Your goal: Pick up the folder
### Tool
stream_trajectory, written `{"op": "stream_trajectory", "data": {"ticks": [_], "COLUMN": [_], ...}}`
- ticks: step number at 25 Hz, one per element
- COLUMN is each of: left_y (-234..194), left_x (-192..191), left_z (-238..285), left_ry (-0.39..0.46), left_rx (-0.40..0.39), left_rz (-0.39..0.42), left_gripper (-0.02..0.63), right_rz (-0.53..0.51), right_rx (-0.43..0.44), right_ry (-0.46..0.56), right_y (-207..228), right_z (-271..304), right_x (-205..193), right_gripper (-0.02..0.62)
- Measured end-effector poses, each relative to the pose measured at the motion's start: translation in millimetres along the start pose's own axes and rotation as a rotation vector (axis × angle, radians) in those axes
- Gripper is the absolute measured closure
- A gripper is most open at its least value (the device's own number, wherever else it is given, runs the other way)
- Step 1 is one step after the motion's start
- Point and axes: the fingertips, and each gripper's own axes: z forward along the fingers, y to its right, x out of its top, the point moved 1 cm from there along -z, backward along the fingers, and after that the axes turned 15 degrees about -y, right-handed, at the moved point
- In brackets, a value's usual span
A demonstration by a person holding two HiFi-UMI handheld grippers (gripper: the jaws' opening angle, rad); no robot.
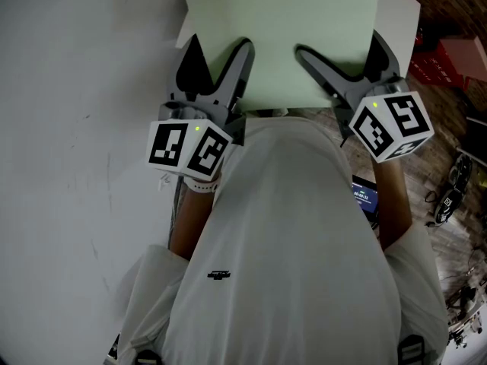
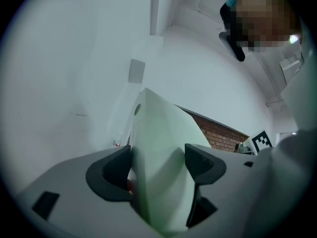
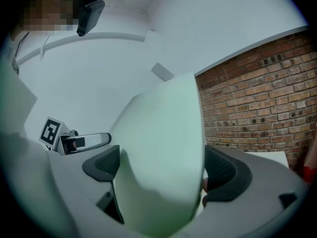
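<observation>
Between the jaws of each claw sits the near edge of the pale green folder (image 1: 281,29). The left gripper (image 1: 218,52) is clamped on it near the left corner and the right gripper (image 1: 338,52) near the right corner. Ahead of both claws the folder runs out past the top of the head view. Left of the left gripper spreads a bare, scuffed white surface (image 1: 76,90). Right of the right gripper a white panel (image 1: 402,10) pokes out from under the folder, and beyond it lie wooden floor (image 1: 449,139) and a red box (image 1: 456,52). A brick wall (image 3: 257,93) stands ahead of the right gripper.
</observation>
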Motion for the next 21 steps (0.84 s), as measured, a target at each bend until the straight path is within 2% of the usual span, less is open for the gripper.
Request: {"op": "stream_trajectory", "data": {"ticks": [21], "left_y": [3.9], "left_x": [-3.3], "left_z": [5.7], "left_ry": [-0.002], "left_rx": [0.0], "left_rz": [-0.013], "left_gripper": [0.255], "right_rz": [-0.001], "right_rx": [0.0], "right_ry": [-0.01], "right_y": [7.6], "right_z": [-2.1], "right_x": [-1.9], "right_gripper": [0.061]}}
